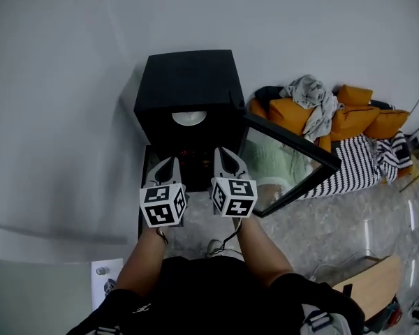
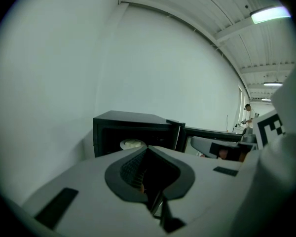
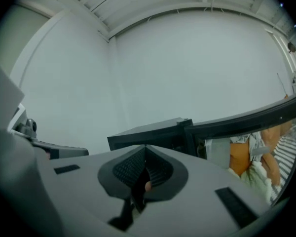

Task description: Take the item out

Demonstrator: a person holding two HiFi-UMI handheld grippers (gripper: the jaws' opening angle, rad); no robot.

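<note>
Facing a black cabinet, left claw and right claw sit closed.

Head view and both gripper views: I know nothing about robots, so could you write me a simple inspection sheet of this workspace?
Surface: grey stone-look floor; the cabinet stands against a white wall.
Job's things: black cabinet, with its glass door swung open to the right; a pale round dish sits inside.
Clutter: orange cushions, grey cloth, striped blanket, wooden board.
Grippers: left gripper and right gripper are in front of the opening, jaws together, nothing between them.
Cables: thin dark cable below the right gripper.
Surroundings: a distant person in the left gripper view.
</note>
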